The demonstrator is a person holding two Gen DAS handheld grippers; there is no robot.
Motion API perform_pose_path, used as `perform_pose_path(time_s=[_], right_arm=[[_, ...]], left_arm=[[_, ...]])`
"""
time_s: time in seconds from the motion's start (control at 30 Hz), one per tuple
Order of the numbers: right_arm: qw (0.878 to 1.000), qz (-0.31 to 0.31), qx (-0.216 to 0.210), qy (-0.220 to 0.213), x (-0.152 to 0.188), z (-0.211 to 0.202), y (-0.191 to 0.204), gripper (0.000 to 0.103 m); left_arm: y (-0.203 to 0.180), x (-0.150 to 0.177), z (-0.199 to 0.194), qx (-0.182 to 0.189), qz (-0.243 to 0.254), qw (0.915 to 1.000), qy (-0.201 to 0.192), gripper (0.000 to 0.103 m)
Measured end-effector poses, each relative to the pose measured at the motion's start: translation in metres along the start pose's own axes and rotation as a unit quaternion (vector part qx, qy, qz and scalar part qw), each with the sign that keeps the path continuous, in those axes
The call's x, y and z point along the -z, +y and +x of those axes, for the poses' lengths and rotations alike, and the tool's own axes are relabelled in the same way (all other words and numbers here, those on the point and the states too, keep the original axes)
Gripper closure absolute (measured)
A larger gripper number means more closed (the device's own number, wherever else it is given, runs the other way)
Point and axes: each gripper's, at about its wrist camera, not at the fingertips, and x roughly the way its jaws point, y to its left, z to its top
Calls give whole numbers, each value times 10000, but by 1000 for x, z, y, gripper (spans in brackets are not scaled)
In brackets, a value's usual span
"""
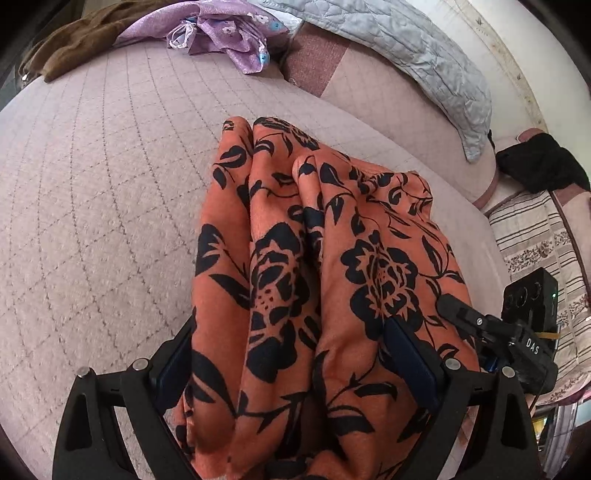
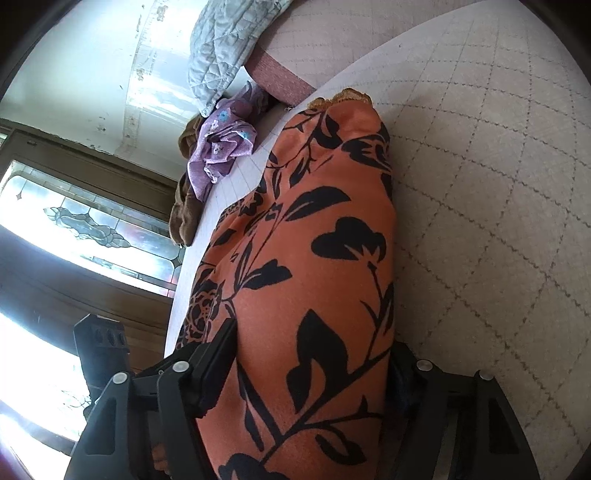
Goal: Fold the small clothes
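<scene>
While the orange floral garment (image 1: 317,266) is bunched in thick lengthwise pleats between both tools, no finished fold is visible. All positions below are given relative to this garment.

**Left gripper** (image 1: 295,373): its two fingers stand on either side of the garment's near end, with a wide roll of cloth filling the gap. The blue pads (image 1: 410,362) bear against the fabric, so the jaws are clamped on the garment.

**Right gripper** (image 2: 310,373): in the right wrist view the garment (image 2: 317,258) runs out from between the fingers as a taut, rounded bundle. The jaws are closed on that bundle at a wide spacing. The garment's far end, with a yellow lace trim (image 2: 341,98), reaches toward the bedcover.

**Support surface:** the quilted pink bedcover (image 1: 103,192) lies beneath and around the garment. The far pleat ends appear to hang near or on it; contact cannot be confirmed.

**Other items:** beyond the garment's far end lie a purple flowered garment (image 1: 221,33) and a brown cloth (image 1: 74,40), both crumpled. A grey quilted pillow (image 1: 424,62) lies beyond and to the right.

**Progress, as judged:** early. The orange garment is gathered and held, not spread or creased. It remains to be laid flat, folded and set down. The purple and brown items also appear unfolded.
</scene>
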Motion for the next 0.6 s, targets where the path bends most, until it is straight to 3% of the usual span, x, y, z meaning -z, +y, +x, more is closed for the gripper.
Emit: perform_pose_path(time_s=[0.37,0.6], right_arm=[[9973,-290,623,-241,9,-3,16,41],[9896,-806,1124,-389,11,-10,44,49]], left_arm=[[0,3,-6,146,238,9988,-409,57],[-10,7,-16,88,478,9971,-582,68]])
